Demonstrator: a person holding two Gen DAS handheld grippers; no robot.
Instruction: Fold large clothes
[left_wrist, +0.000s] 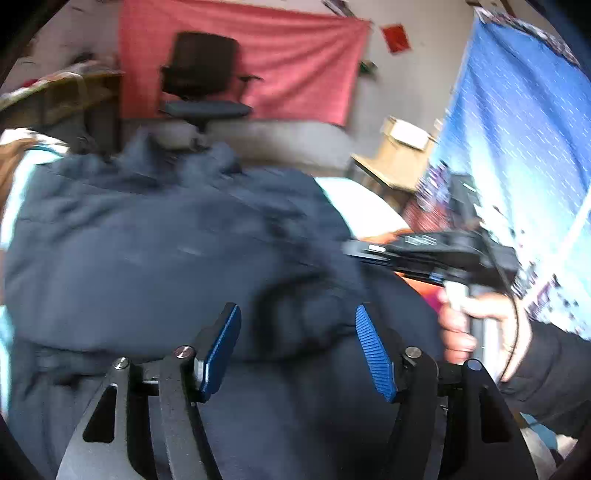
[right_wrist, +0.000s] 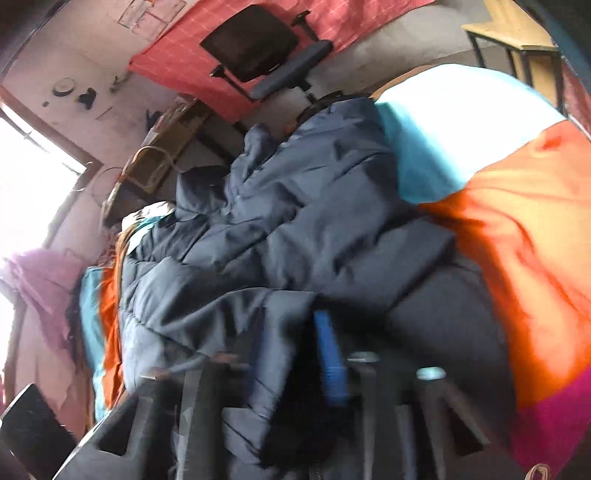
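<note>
Jacket: dark navy padded jacket (right_wrist: 303, 221) lies crumpled on the bright bedcover (right_wrist: 517, 236).
Handling: soft, bulky, probably slippery; best taken at a hem or seam.
Left gripper (left_wrist: 297, 350): jaws apart, holding nothing.
Right gripper (right_wrist: 306, 365): closed on a jacket fold.

A lived-in room of a home, likely a bedroom. Beyond the fingers stands a black office chair (left_wrist: 203, 79) against a red cloth (left_wrist: 295, 62) hung on the plaster wall. A bright multicoloured bedcover (right_wrist: 524, 236) spreads right of the fingers, a daylit window (right_wrist: 33, 177) far left.
</note>
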